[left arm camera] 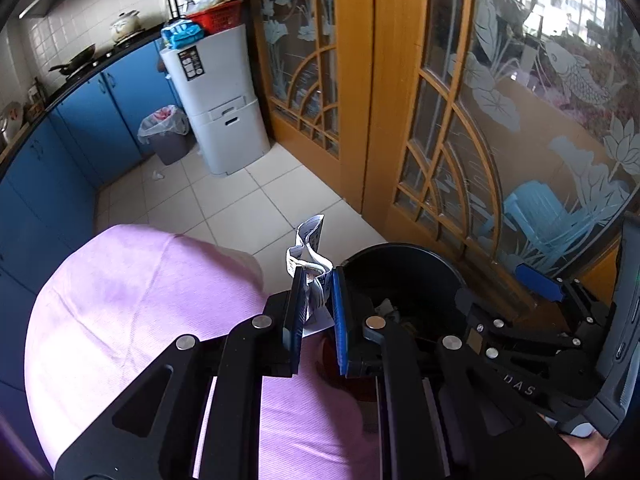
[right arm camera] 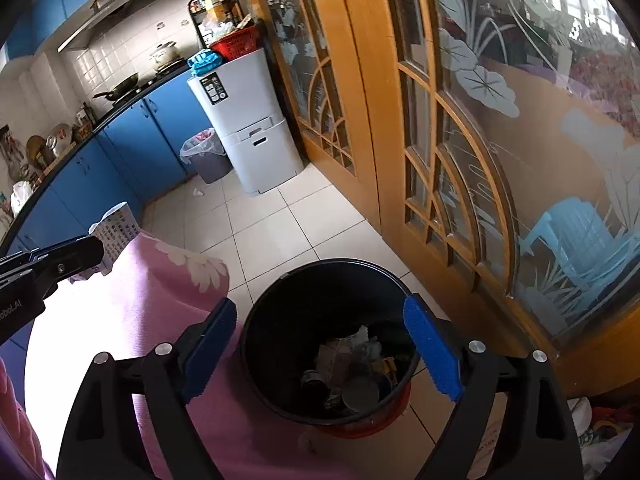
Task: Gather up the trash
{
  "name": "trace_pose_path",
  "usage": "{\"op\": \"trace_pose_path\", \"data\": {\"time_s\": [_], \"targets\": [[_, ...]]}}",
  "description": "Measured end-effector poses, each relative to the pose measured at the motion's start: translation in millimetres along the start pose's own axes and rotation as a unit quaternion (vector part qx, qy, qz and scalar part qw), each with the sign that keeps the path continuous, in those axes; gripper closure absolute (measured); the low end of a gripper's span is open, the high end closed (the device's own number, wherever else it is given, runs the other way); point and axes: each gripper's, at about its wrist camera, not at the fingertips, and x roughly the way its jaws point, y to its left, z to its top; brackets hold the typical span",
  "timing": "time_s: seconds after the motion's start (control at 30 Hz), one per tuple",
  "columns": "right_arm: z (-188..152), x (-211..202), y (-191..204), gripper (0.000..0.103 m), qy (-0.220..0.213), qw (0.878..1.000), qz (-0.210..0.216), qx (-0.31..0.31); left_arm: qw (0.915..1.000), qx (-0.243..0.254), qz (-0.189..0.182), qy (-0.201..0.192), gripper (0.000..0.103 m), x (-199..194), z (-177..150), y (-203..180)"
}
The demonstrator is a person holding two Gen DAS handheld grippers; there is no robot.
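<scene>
My left gripper (left arm camera: 316, 280) is shut on a crumpled printed paper wrapper (left arm camera: 310, 248), held above the pink-covered table edge, just left of the black trash bin (left arm camera: 404, 264). In the right wrist view the wrapper (right arm camera: 118, 228) sticks out of the left gripper (right arm camera: 86, 254) at far left. My right gripper (right arm camera: 320, 344) is open and empty, its blue pads (right arm camera: 430, 348) spread over the bin (right arm camera: 280, 300), which holds cans and scraps of trash (right arm camera: 352, 364). The right gripper also shows in the left wrist view (left arm camera: 536, 280), beside the bin.
A pink cloth (left arm camera: 152, 312) covers the table on the left. Wooden glass doors (left arm camera: 460, 120) stand to the right. Far off are blue kitchen cabinets (right arm camera: 132, 148), a white appliance (right arm camera: 248, 120), a lined grey bin (right arm camera: 206, 156) and a paper scrap on the tiles (right arm camera: 197, 192).
</scene>
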Motion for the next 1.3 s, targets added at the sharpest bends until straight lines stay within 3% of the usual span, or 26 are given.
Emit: {"op": "trace_pose_path", "data": {"time_s": [0.5, 0.57, 0.6, 0.63, 0.67, 0.7, 0.77, 1.3], "targets": [[-14.1, -9.2, -39.4, 0.017, 0.003, 0.999, -0.03, 0.035, 0.9978, 0.042, -0.044, 0.026, 0.087, 21.5, 17.5, -54.7], [-15.3, -9.5, -38.8, 0.017, 0.004, 0.999, -0.029, 0.034, 0.9969, 0.044, -0.053, 0.038, 0.082, 25.9, 19.0, -55.9], [-16.1, -9.6, -37.9, 0.017, 0.004, 0.999, -0.028, 0.033, 0.9968, 0.044, -0.053, 0.04, 0.064, 27.1, 19.6, -56.5], [-16.4, -9.5, -37.5, 0.017, 0.005, 0.999, -0.027, 0.032, 0.9971, 0.042, -0.052, 0.038, 0.027, 27.5, 20.8, -55.8], [-17.0, -9.7, -36.8, 0.017, 0.005, 0.999, -0.027, 0.031, 0.998, 0.036, -0.048, 0.021, 0.01, 24.3, 21.7, -54.7], [-17.7, -9.9, -36.4, 0.017, 0.005, 0.999, -0.026, 0.03, 0.9986, 0.028, -0.046, -0.005, 0.004, 17.7, 21.7, -51.8], [-19.2, -10.2, -36.3, 0.017, 0.005, 0.999, -0.026, 0.029, 0.9984, 0.035, -0.039, -0.02, 0.004, 12.5, 22.5, -52.2], [-16.1, -20.1, -21.0, 0.017, -0.009, 0.999, -0.031, 0.024, 0.9985, 0.038, -0.033, -0.023, 0.004, 1.1, 14.1, -41.2]]}}
